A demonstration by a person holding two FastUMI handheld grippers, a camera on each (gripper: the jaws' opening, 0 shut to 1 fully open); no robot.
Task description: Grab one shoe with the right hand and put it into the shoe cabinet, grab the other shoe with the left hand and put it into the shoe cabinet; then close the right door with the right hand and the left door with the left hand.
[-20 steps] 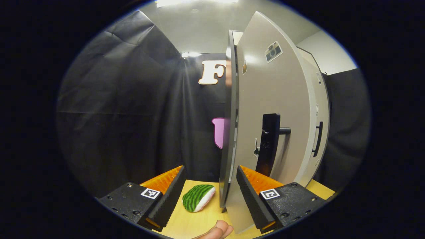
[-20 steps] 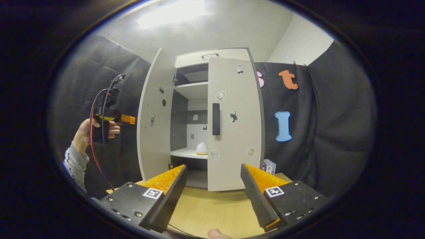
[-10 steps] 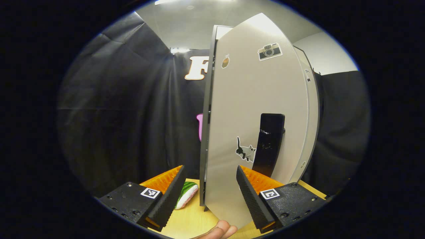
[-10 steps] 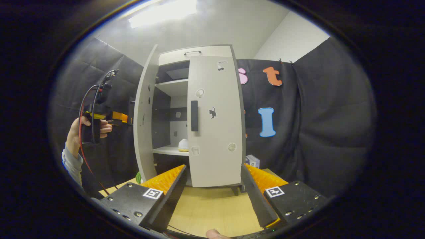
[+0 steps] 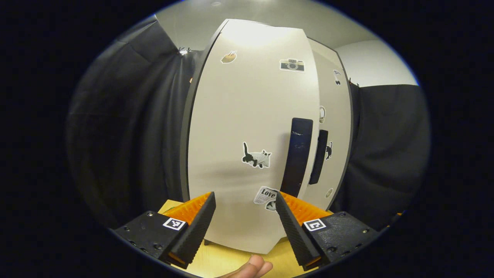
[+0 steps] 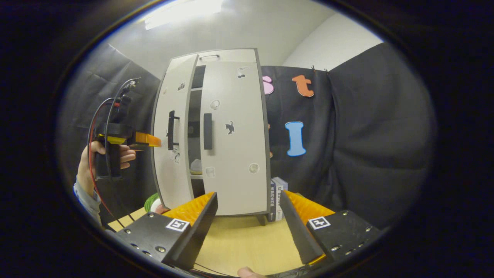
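Tall shoe cabinet (image 6: 216,131) of smooth, matte pale board with dark edges, standing on a light wood-grain worktop (image 6: 247,247) against creased black cloth. Right door (image 6: 233,135) flat and shut, dotted with small stickers, with a slim black bar handle. Left door (image 5: 251,146) nearly shut, a narrow dark gap left between the two doors in the right gripper view, with something pale and rounded glimpsed on a shelf through it; cannot tell whether that is a shoe. Left door carrying cat, camera and newspaper stickers and a black upright handle (image 5: 296,156). Left gripper (image 5: 244,216) spread wide and empty, ribbed wedge-shaped fingers (image 5: 195,229) close to the lower door face; contact with the panel not clear. In the right gripper view, the same left gripper (image 6: 148,139) held by a hand (image 6: 87,166), tips just beside the left door's handle. Right gripper (image 6: 247,222) released too, fingers (image 6: 297,227) wide apart with nothing between them, low over the worktop and well apart from the cabinet. Small boxes (image 6: 276,197) beside the cabinet's right foot; a green rounded object (image 6: 152,201) at its left foot. Bare worktop in front of the cabinet.
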